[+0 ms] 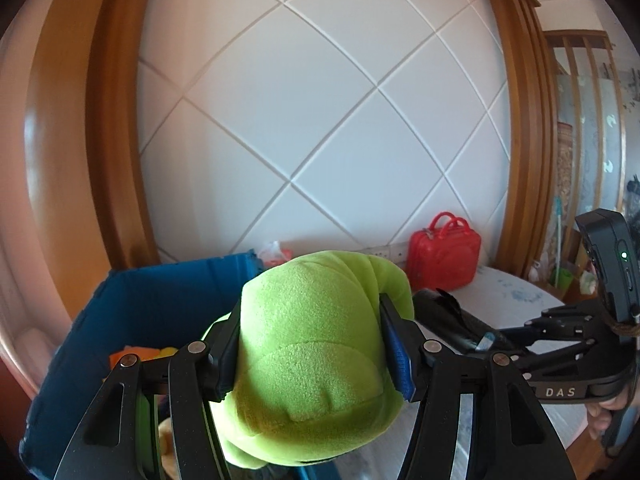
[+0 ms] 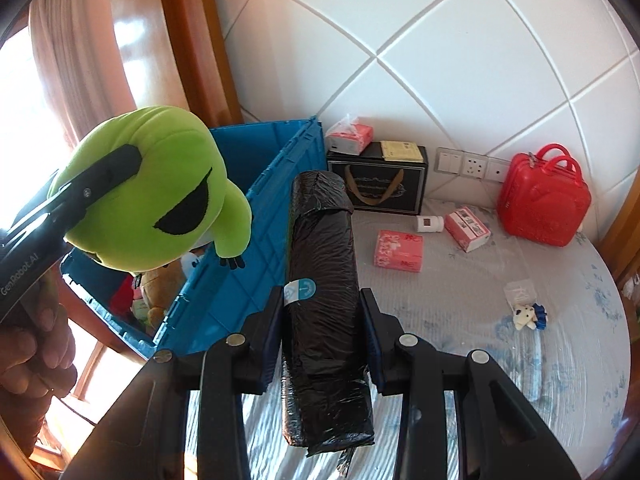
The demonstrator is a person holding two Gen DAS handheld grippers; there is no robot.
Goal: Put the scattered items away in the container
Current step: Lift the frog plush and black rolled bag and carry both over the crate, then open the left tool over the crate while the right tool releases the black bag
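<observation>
The blue crate (image 2: 264, 216) sits at ten o'clock on the bed and already holds a few soft toys, so the tidying looks partly done. One green frog plush (image 2: 160, 188), pinched in the left gripper (image 1: 312, 344), hangs over its rim, and one black wrapped roll (image 2: 324, 280), clamped in the right gripper (image 2: 322, 340), rides just beside it. Still loose at two o'clock: three tissue packs, one white bottle (image 2: 430, 224), one small dog toy (image 2: 526, 316).

1. "DAS" stood in pale letters on the black frame of the right gripper (image 1: 490, 342), at the far right.
2. "GenRobot.AI" stood on the left gripper (image 2: 100, 184) handle, near left.
</observation>
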